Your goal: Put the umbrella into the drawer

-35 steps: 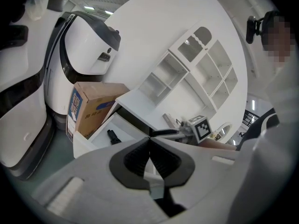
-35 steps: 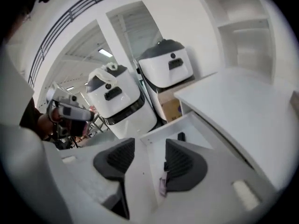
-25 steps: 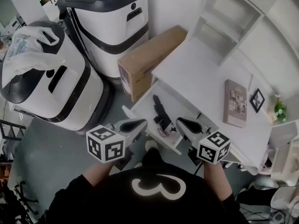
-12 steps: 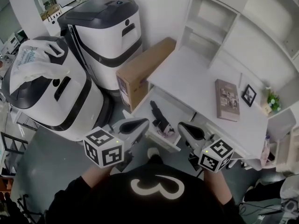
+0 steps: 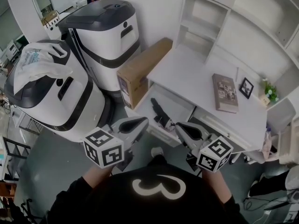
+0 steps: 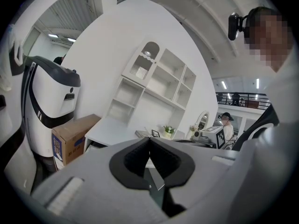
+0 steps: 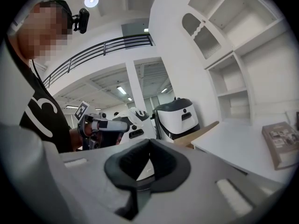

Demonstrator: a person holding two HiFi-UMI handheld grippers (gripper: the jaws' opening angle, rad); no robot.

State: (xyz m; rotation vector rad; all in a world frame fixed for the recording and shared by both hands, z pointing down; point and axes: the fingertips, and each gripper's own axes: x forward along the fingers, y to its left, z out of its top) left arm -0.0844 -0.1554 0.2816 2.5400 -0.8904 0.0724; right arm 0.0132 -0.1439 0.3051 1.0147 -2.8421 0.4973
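The black folded umbrella (image 5: 160,114) lies inside the open drawer (image 5: 181,109) of the white desk (image 5: 196,73). My left gripper (image 5: 140,121) hovers just in front of the drawer's left end, its jaws closed tip to tip with nothing between them. Off the drawer's front right, my right gripper (image 5: 180,125) is likewise shut and empty. In the left gripper view the left gripper (image 6: 149,139) points across the desk towards the shelves. The right gripper (image 7: 149,142) in its own view faces the left hand and the white machines.
A cardboard box (image 5: 140,71) leans between the desk and two large white-and-black machines (image 5: 107,36) (image 5: 51,97); a plastic bag (image 5: 35,62) rests on the nearer one. A book (image 5: 225,93), a picture frame (image 5: 246,87) and a small plant (image 5: 270,91) sit on the desk below the shelf unit (image 5: 205,27).
Both grippers have risen and drawn back a little from the drawer front. The umbrella has stayed in the drawer.
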